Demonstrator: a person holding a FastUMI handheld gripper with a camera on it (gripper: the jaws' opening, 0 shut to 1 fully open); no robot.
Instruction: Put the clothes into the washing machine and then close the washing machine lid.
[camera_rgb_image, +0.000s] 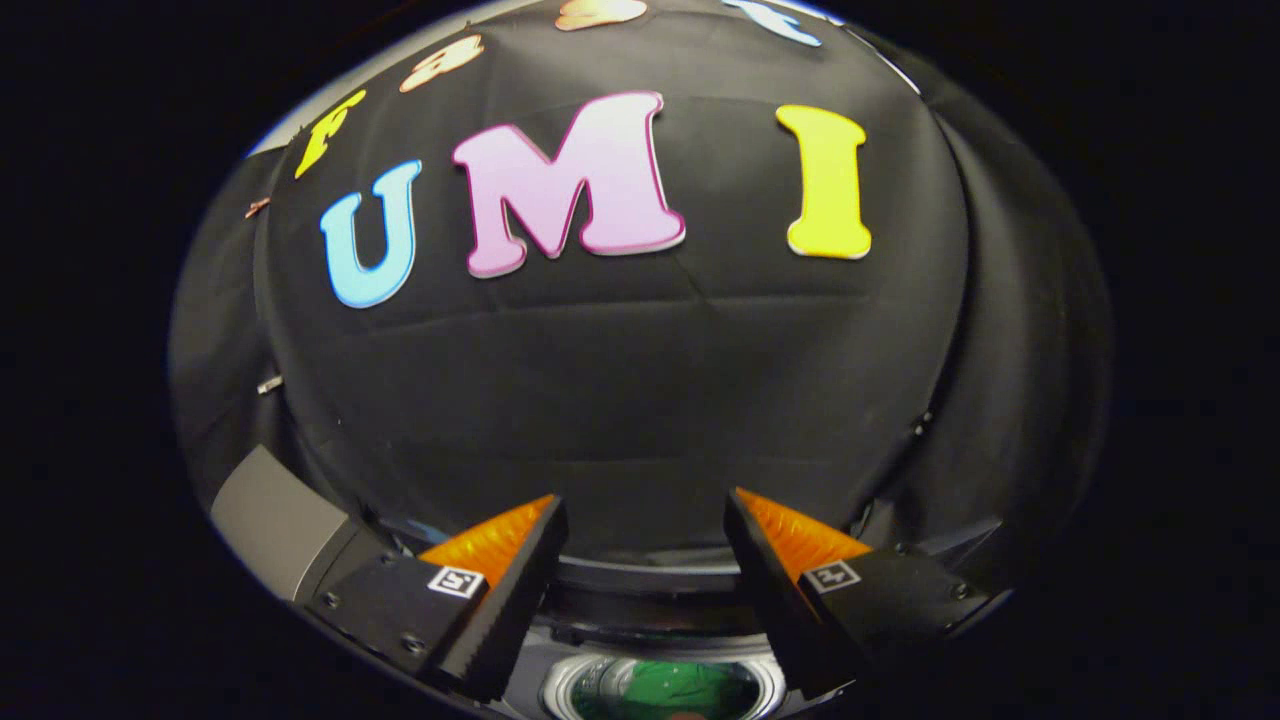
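**Washer drum sits below the raised tool**

Black cloth walls the booth behind everything. At far left, beside the left finger, a grey slab (275, 520) juts up, possibly the washer's lid, though I cannot tell. The tool (645, 520) hangs spread wide, grasping nothing. Between and beneath its fingers lies the washing machine (640, 580), its round opening holding something green, likely clothes (670, 690). Any coming move, I judge, goes downward.

The washing machine (640, 585) is sitting beneath the gripper (645, 505), whose fingers are standing apart, gripping nothing. A green item (665, 690) is lying in its drum, at 6 o'clock from the fingertips. A grey panel (270, 520) is standing at 9 o'clock.
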